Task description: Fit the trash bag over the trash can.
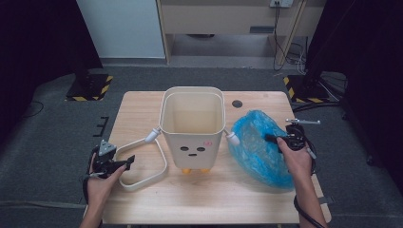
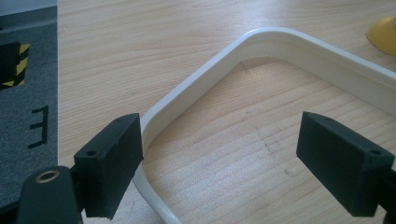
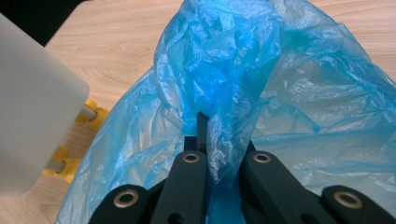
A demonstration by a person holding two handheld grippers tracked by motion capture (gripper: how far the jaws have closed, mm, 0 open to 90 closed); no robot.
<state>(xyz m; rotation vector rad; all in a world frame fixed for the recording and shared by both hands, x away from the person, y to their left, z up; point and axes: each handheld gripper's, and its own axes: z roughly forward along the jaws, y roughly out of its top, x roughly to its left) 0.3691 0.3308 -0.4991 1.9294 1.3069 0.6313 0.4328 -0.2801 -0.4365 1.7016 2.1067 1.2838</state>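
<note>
The right hand-held gripper [image 1: 272,138] is seen clamped on a pinch of the blue plastic bag [image 1: 259,147]; in the right gripper view its jaws are pressed together with a fold of the thin blue film [image 3: 219,70] caught between them, the rest of the bag being gathered upward and spread out on both sides. The bag is found on the right part of the counter [image 1: 142,109], crumpled and partly lifted at the pinched spot, just beside the right side of the cream bin [image 1: 192,128]. The left hand-held gripper [image 1: 124,164] is held low over the counter's left part with its jaws spread wide and nothing gripped; in the left gripper view a bend of the cream loop handle [image 2: 196,79] is seen running past the left jaw, while the right jaw stands apart from it over bare wood. The handle lies flat on the counter and is joined to the bin at a side peg [image 1: 153,136]. The bin stands upright near the counter's middle on small yellow feet [image 1: 186,170], open at the top, with a simple face drawn on its front.
</note>
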